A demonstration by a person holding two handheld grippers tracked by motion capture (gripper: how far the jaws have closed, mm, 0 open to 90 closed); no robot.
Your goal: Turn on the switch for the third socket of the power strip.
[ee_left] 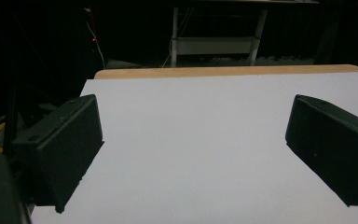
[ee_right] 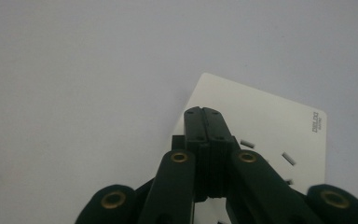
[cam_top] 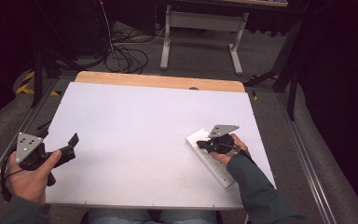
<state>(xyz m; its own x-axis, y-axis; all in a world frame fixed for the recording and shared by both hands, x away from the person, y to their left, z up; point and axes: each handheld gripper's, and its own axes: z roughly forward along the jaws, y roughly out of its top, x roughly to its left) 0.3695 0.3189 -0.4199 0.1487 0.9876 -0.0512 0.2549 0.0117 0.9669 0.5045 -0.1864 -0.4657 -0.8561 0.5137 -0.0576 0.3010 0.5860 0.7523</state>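
A white power strip lies slantwise on the white table top, near its right front. My right gripper hovers over the strip's far end with its jaws pressed together and nothing between them. In the right gripper view the same shut gripper points down at the power strip, whose slots show beside the jaws. My left gripper is held at the table's left front edge, open. In the left gripper view its black fingers stand wide apart over bare white surface, the gripper holding nothing.
A wooden strip runs along the table's far edge. Beyond it stand a grey desk frame and loose cables on the floor. Metal rails flank the table on both sides.
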